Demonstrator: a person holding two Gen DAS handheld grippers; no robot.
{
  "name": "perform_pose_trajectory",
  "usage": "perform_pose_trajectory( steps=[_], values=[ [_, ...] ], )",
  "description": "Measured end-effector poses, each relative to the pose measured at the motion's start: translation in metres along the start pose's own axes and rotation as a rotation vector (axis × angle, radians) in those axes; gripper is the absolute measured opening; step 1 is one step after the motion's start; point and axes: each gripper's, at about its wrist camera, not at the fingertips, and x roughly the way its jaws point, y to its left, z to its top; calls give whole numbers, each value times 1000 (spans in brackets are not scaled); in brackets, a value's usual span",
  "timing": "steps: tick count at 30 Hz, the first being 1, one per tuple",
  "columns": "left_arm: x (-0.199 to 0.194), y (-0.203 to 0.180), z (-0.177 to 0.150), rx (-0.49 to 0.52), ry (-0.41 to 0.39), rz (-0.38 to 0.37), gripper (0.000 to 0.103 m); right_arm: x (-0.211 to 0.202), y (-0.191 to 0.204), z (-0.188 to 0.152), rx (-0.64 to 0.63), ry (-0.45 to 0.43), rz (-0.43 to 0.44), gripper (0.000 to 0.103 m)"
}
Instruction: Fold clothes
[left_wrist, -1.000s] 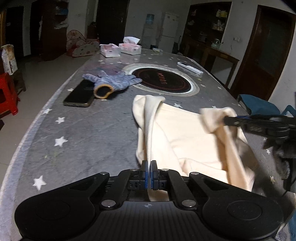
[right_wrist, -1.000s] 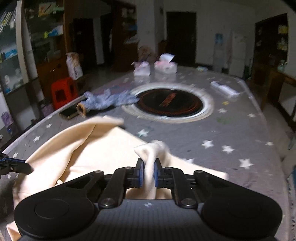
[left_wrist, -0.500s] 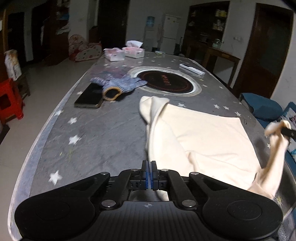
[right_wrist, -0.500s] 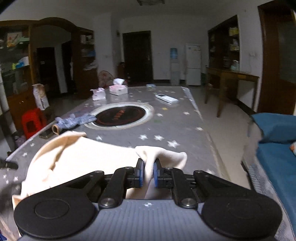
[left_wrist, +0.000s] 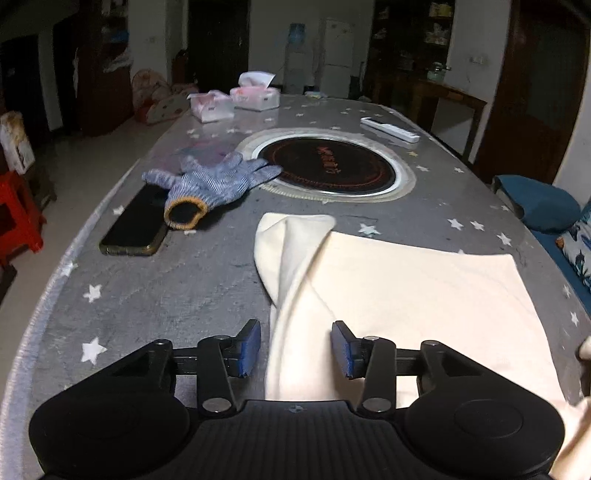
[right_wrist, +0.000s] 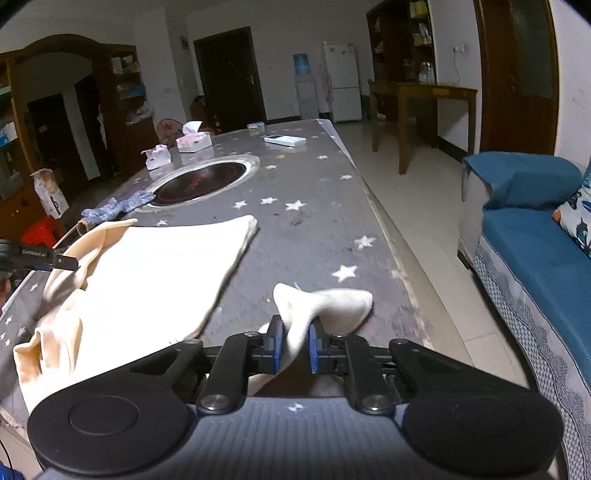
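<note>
A cream garment lies spread over the near part of the grey star-patterned table, with a folded strip running along its left side. My left gripper is open and straddles that strip, its blue pads clear of the cloth. In the right wrist view the garment lies to the left. My right gripper is shut on a cream sleeve end, held just above the table near its right edge. One finger of the left gripper shows at the far left.
A blue knit glove and a black phone lie left of the garment. Behind them are a round inset hob, tissue boxes and a white remote. A blue sofa stands right of the table.
My left gripper has opened and let go of the cloth strip. The right gripper has pulled the sleeve end out to the right, and the garment body now lies flatter.
</note>
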Motion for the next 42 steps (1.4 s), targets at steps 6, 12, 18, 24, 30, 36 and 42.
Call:
perform_pose_trajectory(
  steps=[6, 12, 18, 24, 30, 36, 42],
  values=[
    [-9, 13, -5, -34, -25, -23, 3, -4, -5, -2, 8, 0, -21, 22],
    [-48, 31, -19, -90, -75, -5, 3, -8, 3, 7, -37, -42, -31, 27],
    [-98, 52, -52, -138, -91, 60, 3, -10, 7, 12, -66, -60, -26, 30],
    [-130, 65, -84, -159, -48, 115, 3, -10, 8, 14, -78, -56, -9, 30],
    [-127, 63, -84, -118, -9, 146, 12, 4, 17, 21, -113, -22, 48, 30],
    [-126, 55, -63, -67, -55, 126, 25, 26, 31, 38, -151, 2, 124, 30],
    [-76, 37, -24, -3, -43, 56, 25, 65, 47, 59, -166, 59, 200, 30]
  ],
)
